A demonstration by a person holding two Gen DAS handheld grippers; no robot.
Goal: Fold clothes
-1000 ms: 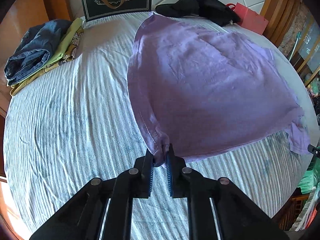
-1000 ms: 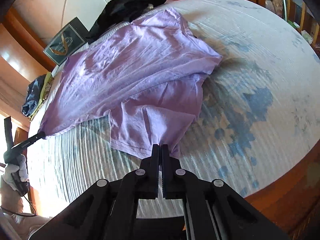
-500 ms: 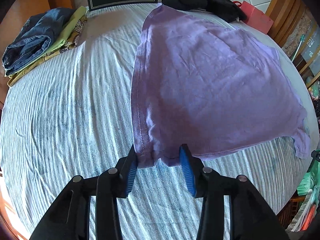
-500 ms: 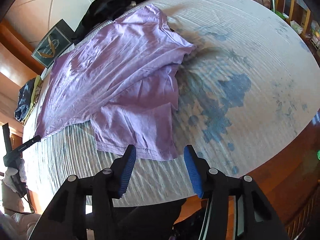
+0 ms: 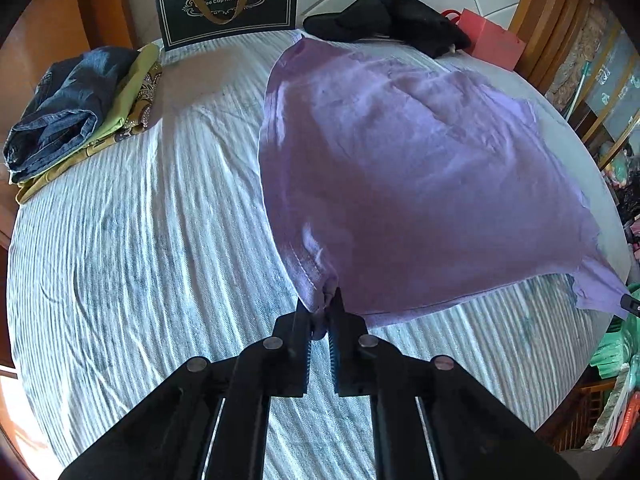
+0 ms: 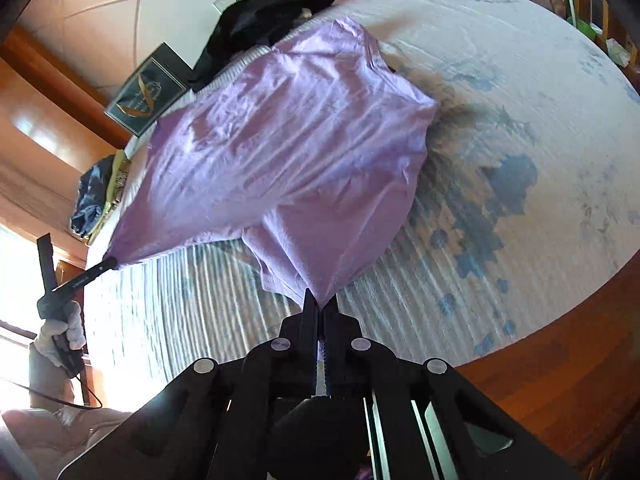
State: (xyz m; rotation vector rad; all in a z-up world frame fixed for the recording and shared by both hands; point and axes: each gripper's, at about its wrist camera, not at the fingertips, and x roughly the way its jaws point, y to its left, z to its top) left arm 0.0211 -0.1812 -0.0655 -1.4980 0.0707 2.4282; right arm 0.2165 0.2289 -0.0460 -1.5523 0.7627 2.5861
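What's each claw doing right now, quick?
Left claw: just closed, gripping the hem corner of the purple shirt.
Right claw: just closed, gripping the shirt's other corner.

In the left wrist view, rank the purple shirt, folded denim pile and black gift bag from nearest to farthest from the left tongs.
1. Purple shirt, its corner pinched in the left tongs.
2. Folded denim pile, far left.
3. Black gift bag, upright at the far edge.

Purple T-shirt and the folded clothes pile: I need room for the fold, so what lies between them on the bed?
Only bare striped bedsheet lies between the purple T-shirt and the folded clothes pile, seen in the left wrist view.
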